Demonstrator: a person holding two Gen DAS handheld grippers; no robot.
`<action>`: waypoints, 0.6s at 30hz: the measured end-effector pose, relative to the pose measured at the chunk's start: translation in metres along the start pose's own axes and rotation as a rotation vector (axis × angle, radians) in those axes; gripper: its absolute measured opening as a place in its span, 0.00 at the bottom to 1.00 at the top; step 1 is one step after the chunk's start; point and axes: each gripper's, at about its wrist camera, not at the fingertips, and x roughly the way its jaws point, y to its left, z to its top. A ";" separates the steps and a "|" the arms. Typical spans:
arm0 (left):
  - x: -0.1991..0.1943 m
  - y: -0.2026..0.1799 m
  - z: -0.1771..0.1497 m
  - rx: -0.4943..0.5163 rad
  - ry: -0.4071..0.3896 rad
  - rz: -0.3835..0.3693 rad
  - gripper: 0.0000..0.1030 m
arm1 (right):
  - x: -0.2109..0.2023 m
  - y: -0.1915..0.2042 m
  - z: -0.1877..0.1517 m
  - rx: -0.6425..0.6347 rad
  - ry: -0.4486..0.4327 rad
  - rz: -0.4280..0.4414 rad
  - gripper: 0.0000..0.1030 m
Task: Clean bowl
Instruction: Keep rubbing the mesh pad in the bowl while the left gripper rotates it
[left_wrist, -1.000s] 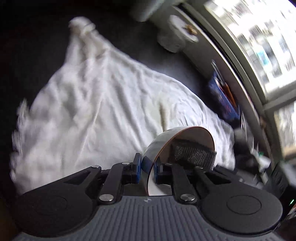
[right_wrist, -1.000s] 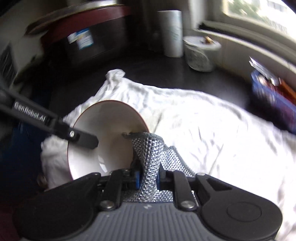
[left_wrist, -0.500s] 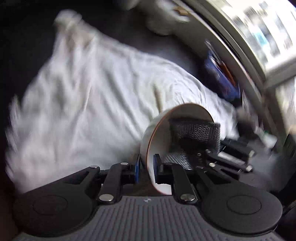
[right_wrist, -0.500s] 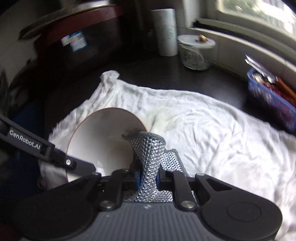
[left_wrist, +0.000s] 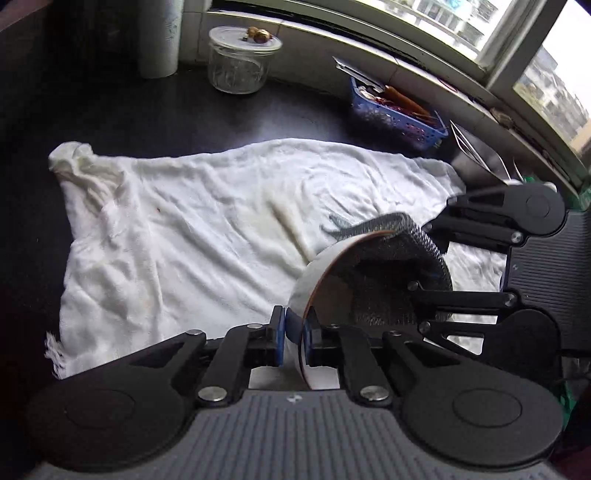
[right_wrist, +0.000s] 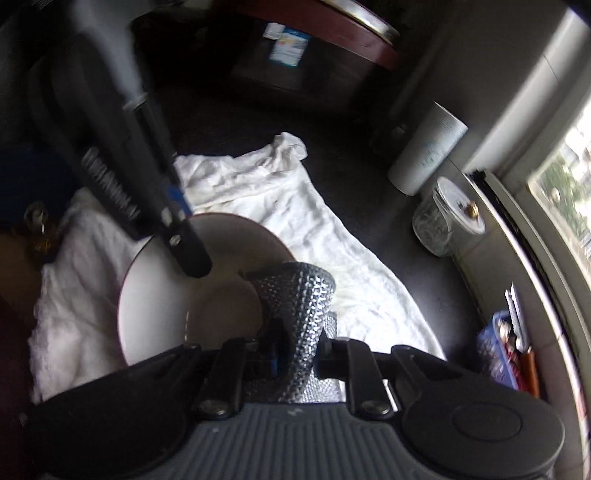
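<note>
Since a second ago, right gripper (right_wrist: 295, 354) is swinging its pinched silver mesh scouring cloth (right_wrist: 299, 314) across the white brown-rimmed ceramic bowl (right_wrist: 177, 310). Left gripper (left_wrist: 294, 339) is clamping the rim, holding it tilted above the white towel (left_wrist: 184, 236). Risk: scrubbing force is levering the bowl from that thin edge grip.

Left wrist cam sits close behind its own fingers, looks down & forward over the rumpled white towel (left_wrist: 207, 229) toward the window. Right wrist cam looks from the other side, tilted, toward the dark cabinet. Both show towel, round white bowl (left_wrist: 314, 273) (right_wrist: 192, 295), clear glass jar (left_wrist: 238, 61) (right_wrist: 447, 221).
</note>
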 end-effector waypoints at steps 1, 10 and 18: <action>0.000 0.002 -0.002 -0.032 -0.005 -0.003 0.09 | 0.001 -0.006 -0.002 0.080 0.001 0.021 0.14; 0.006 0.055 -0.031 -0.571 -0.016 -0.135 0.11 | 0.010 -0.032 -0.037 0.739 0.007 0.170 0.15; 0.025 0.063 -0.050 -0.787 0.040 -0.239 0.11 | 0.004 -0.040 -0.027 0.722 -0.020 0.145 0.14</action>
